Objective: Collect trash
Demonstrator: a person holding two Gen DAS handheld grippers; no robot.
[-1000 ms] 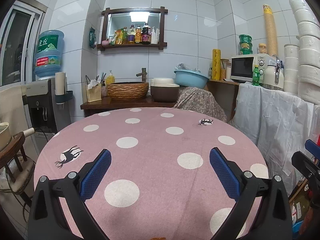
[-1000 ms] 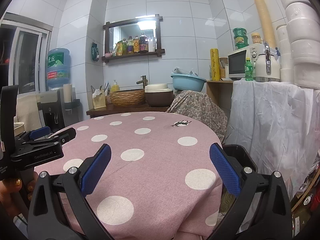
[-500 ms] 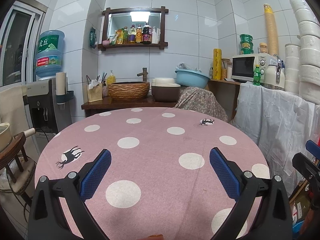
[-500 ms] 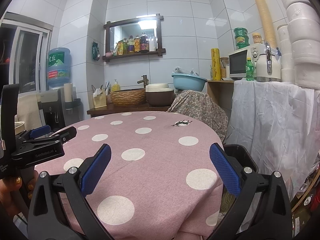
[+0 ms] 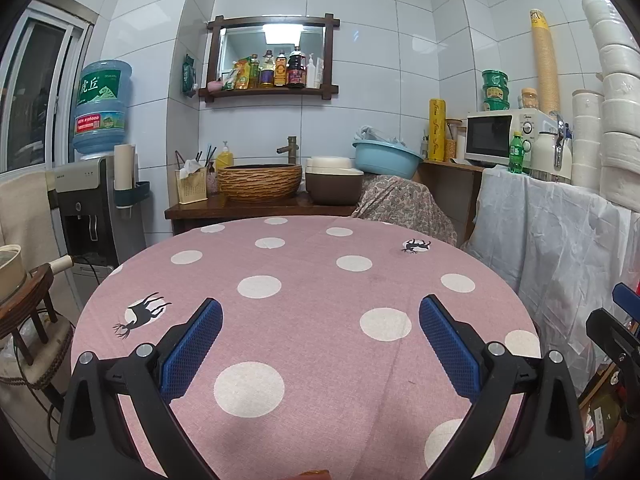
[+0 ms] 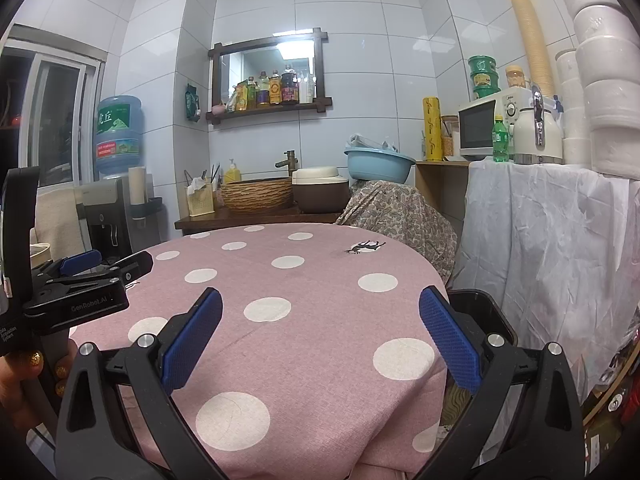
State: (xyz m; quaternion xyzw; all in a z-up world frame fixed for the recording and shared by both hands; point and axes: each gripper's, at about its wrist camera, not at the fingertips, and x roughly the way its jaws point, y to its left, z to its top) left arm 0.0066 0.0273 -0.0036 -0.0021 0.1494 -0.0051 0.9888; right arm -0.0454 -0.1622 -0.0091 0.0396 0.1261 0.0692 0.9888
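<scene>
1. Left gripper point(image 5: 320, 338): jaws spread wide, nothing between them; blue cross-hatched pads point(image 5: 192, 354) on black frames.
2. Right gripper point(image 6: 320, 338): jaws likewise wide apart and empty, above the table's right edge.
3. Round table point(image 5: 312, 292): matte pink woven cloth, white dots, black deer prints.
4. Black bin point(image 6: 478, 314): smooth dark rim, just beside the table, partly behind the right gripper's right finger. Contents cannot be told.
5. No trash piece identifiable; a small orange sliver point(image 5: 310, 473) at the left view's bottom edge is too cropped to tell.
</scene>
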